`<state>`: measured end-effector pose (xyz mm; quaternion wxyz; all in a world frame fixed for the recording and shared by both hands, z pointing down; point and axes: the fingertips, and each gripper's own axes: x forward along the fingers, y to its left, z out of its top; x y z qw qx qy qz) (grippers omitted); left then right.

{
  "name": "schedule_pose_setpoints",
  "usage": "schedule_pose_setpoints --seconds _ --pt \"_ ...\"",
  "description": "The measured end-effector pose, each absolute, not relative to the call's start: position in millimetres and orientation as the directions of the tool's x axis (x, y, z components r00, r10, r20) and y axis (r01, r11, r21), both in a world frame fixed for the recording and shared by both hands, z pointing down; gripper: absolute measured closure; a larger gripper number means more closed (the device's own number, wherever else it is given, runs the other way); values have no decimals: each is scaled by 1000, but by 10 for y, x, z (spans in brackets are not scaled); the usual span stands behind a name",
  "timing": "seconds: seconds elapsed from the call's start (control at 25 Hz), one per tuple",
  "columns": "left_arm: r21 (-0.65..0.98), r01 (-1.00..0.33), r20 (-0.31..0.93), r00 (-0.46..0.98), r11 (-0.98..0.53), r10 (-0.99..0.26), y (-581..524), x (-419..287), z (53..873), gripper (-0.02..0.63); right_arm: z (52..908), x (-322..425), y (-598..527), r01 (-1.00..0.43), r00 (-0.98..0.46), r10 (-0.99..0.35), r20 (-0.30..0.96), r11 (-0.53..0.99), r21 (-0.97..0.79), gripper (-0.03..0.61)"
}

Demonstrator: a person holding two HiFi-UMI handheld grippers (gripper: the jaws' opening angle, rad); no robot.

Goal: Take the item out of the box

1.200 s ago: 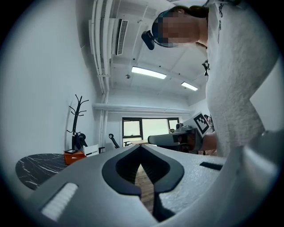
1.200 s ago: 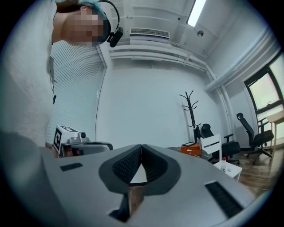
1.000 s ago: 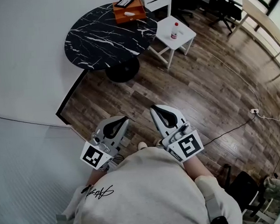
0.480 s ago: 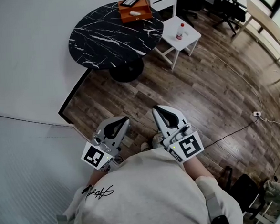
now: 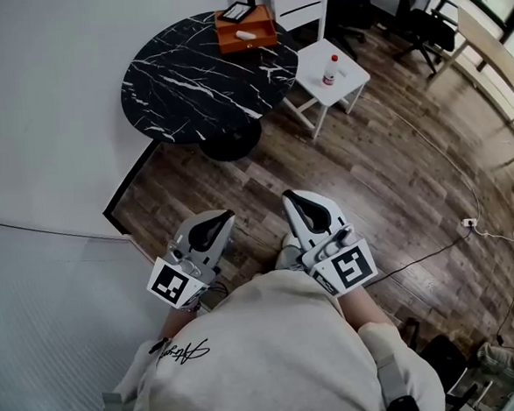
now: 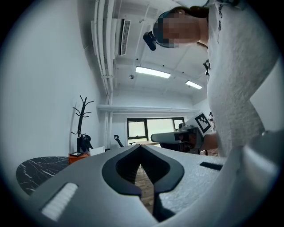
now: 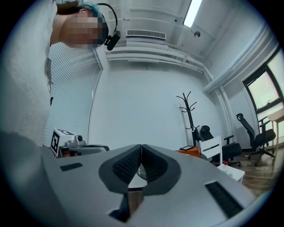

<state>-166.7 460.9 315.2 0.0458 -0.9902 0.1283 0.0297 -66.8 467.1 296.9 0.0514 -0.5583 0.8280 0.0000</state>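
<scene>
The orange box [image 5: 245, 27] is sitting at the far edge of the round black tabletop [image 5: 187, 78], with the white item [image 5: 246, 35] lying inside it. The left gripper [image 5: 223, 217] and right gripper [image 5: 290, 198] are hovering close to the person's body, well apart from the table, each with its jaws pressed together and gripping nothing.
</scene>
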Motion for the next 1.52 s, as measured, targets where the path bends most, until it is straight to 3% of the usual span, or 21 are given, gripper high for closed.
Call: schedule_pose_setpoints --seconds 0.76,1.52 --pt "-83 -261 -61 965 -962 -257 3914 -1150 3183 614 3019 -198 3927 -911 -398 -913 -86 405 -76 569" --pt "-51 -287 -82 956 -957 -282 3568 -487 3224 614 3327 380 3528 -873 -473 -881 -10 470 -126 569"
